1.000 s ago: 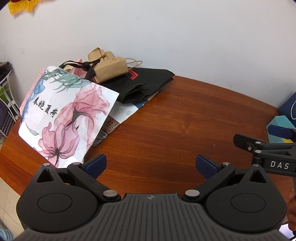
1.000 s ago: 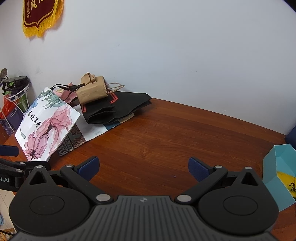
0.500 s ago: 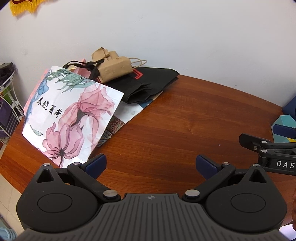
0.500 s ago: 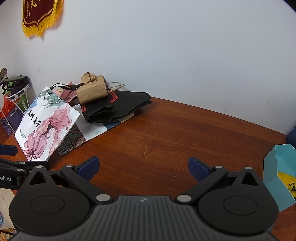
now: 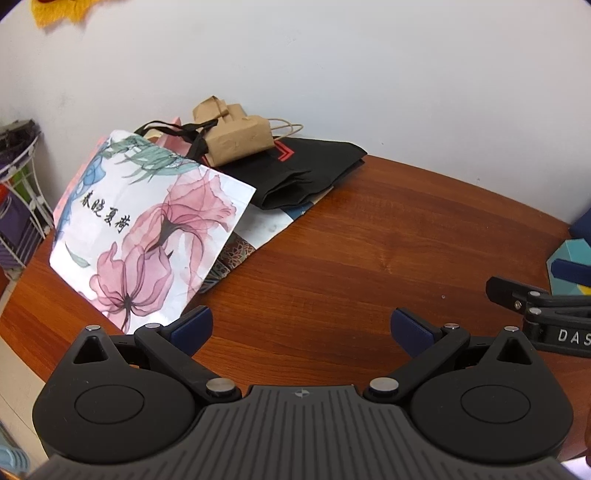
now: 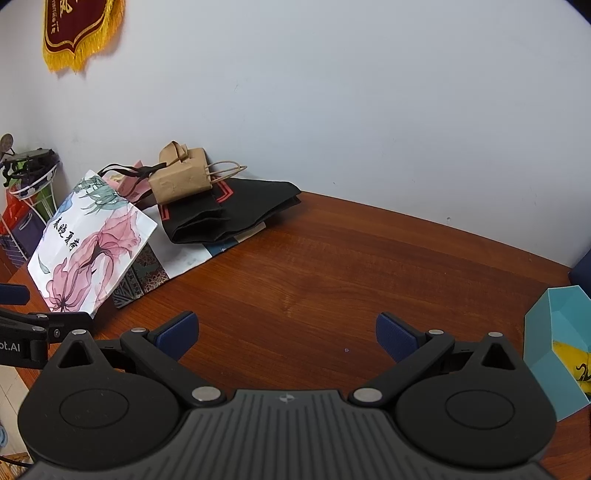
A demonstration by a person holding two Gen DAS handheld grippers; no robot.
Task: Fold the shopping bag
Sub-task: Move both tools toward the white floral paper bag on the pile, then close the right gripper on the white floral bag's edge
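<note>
A pile of folded bags lies at the table's far left: a white floral paper bag point(image 5: 147, 236) point(image 6: 88, 251) on top in front, a black bag point(image 5: 306, 173) point(image 6: 236, 210) behind it, and a small brown kraft bag point(image 5: 236, 140) point(image 6: 181, 177) on the black one. An open teal bag point(image 6: 554, 343) point(image 5: 570, 254) stands at the right edge. My left gripper point(image 5: 301, 328) is open and empty, over the wood just right of the floral bag. My right gripper point(image 6: 286, 334) is open and empty over bare wood, left of the teal bag.
The brown wooden table point(image 6: 332, 266) runs to a white wall behind. A wire rack point(image 6: 26, 192) stands off the table's left end. A red pennant with gold fringe point(image 6: 77, 33) hangs on the wall. A dark blue box point(image 5: 581, 225) sits by the teal bag.
The left gripper's view has shifted left and slightly nearer the bag pile; the floral bag sits further right in its frame. The right gripper has barely moved. Both stay open.
</note>
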